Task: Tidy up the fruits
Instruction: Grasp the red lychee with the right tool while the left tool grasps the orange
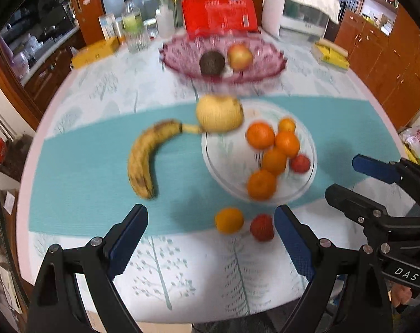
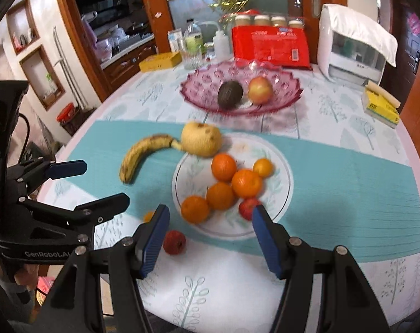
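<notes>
Fruits lie scattered before us on the surface (image 1: 71, 249), none of them held. Nearest, we see our left gripper (image 1: 210, 238) with its jaws wide apart and empty, and our right gripper (image 2: 208, 238) with its jaws apart and empty too. Just beyond the left gripper's fingertips, a small orange (image 1: 229, 220) and a red strawberry-like fruit (image 1: 262, 227) sit side by side on the cloth, near the edge of the teal runner (image 1: 79, 172).

Farther on, the banana (image 1: 143, 161) lies flat on the runner, left of the white plate (image 2: 279, 172). Its long axis curves from the blunt tip near us up to the stem, which points right and away and touches the pale pear (image 1: 219, 113) resting at the plate's far-left rim. On the plate we count five oranges (image 2: 246, 183) bunched together and one small red fruit (image 2: 247, 206) at the near side.

Beyond that, well apart, the pink glass bowl (image 2: 199, 88) holds a dark avocado (image 2: 230, 94) and an apple (image 2: 260, 89) side by side. Behind it stand a red package (image 2: 268, 45), bottles and a white appliance (image 2: 351, 52).
</notes>
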The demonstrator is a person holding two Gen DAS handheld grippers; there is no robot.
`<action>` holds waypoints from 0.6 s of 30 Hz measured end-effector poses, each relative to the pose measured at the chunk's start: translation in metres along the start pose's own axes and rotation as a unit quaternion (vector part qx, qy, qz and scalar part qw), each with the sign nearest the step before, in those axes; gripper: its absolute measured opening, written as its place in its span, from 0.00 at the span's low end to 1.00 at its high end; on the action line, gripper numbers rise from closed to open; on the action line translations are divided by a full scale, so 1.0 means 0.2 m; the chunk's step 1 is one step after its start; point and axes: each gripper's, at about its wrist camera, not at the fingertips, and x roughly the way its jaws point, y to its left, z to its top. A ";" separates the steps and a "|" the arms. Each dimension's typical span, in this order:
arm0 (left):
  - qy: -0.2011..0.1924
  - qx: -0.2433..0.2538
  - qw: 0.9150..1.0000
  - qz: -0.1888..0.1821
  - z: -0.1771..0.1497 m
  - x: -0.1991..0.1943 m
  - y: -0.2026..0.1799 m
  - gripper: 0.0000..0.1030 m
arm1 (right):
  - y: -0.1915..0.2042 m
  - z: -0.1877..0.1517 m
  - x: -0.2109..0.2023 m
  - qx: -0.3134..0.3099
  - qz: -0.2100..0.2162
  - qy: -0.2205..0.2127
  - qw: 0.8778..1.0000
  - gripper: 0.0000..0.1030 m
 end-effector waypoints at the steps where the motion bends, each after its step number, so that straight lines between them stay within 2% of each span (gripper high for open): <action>1: 0.006 -0.001 1.000 -0.001 -0.02 0.02 0.00 0.89 | 0.01 -0.02 0.02 -0.004 0.001 0.004 1.000 0.61; 7: 0.036 -0.022 0.999 -0.016 -0.13 0.16 0.06 0.89 | 0.05 -0.12 0.12 -0.014 0.015 0.032 0.999 0.61; 10: 0.040 -0.021 0.999 -0.015 -0.16 0.20 0.08 0.89 | 0.08 -0.15 0.18 -0.024 0.021 0.045 0.998 0.61; 13: 0.041 -0.018 0.999 -0.015 -0.17 0.22 0.09 0.85 | 0.11 -0.17 0.23 -0.033 0.032 0.056 0.997 0.60; 15: 0.044 -0.019 0.999 -0.017 -0.17 0.22 0.10 0.77 | 0.12 -0.18 0.26 -0.039 0.035 0.064 0.997 0.60; 18: 0.049 -0.024 0.998 -0.014 -0.17 0.24 0.13 0.75 | 0.14 -0.18 0.32 -0.038 0.042 0.075 0.996 0.60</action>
